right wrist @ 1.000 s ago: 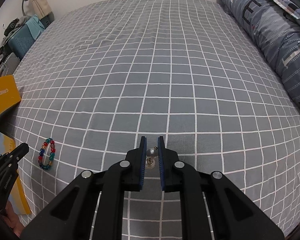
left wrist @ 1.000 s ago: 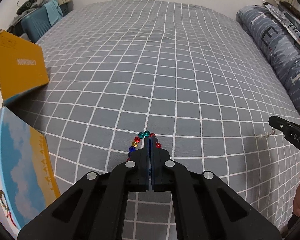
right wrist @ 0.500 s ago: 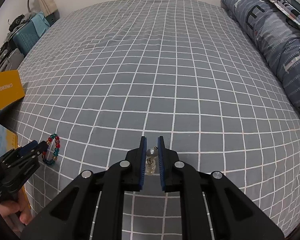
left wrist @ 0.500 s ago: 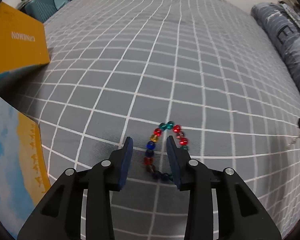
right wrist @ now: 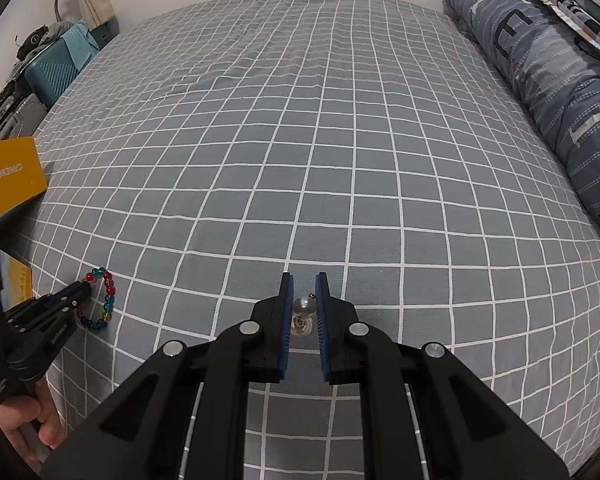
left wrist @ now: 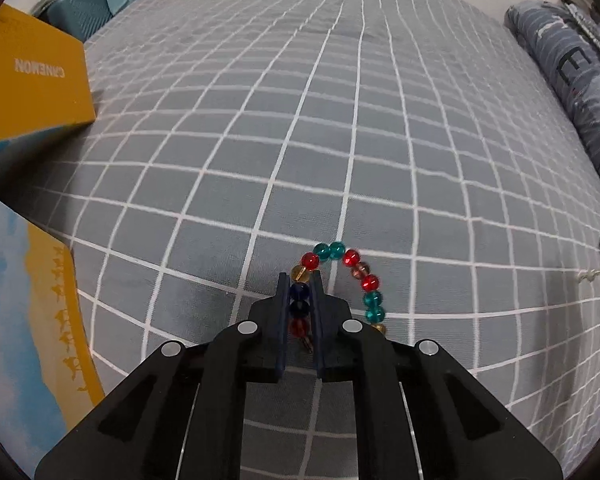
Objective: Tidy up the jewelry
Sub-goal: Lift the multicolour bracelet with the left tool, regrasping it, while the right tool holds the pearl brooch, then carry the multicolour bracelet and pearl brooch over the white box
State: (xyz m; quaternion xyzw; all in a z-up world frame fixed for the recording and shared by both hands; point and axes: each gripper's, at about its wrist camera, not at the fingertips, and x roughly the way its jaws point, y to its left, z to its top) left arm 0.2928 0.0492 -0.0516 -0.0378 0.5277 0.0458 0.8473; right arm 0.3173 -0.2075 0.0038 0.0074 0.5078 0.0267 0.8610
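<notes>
A bracelet of red, teal, blue and amber beads (left wrist: 356,272) lies on the grey checked bed. My left gripper (left wrist: 300,280) is shut on the bracelet's left side, with dark blue beads pinched between its fingers. It also shows in the right wrist view (right wrist: 86,290), with the bracelet (right wrist: 107,300) beside its tip. My right gripper (right wrist: 303,280) is shut on a pearl earring (right wrist: 302,306) and holds it just above the bed. Its tip with the dangling earring (left wrist: 592,276) shows at the right edge of the left wrist view.
An orange box lid lettered CANEMON (left wrist: 32,88) lies at the left edge of the bed. A blue and yellow box (left wrist: 28,312) sits nearer at the left. A folded blue quilt (right wrist: 548,80) runs along the right side. A teal suitcase (right wrist: 52,68) stands beyond the bed.
My left gripper opened over the bracelet, then shut on its left side. My right gripper has kept its hold on the pearl earring.
</notes>
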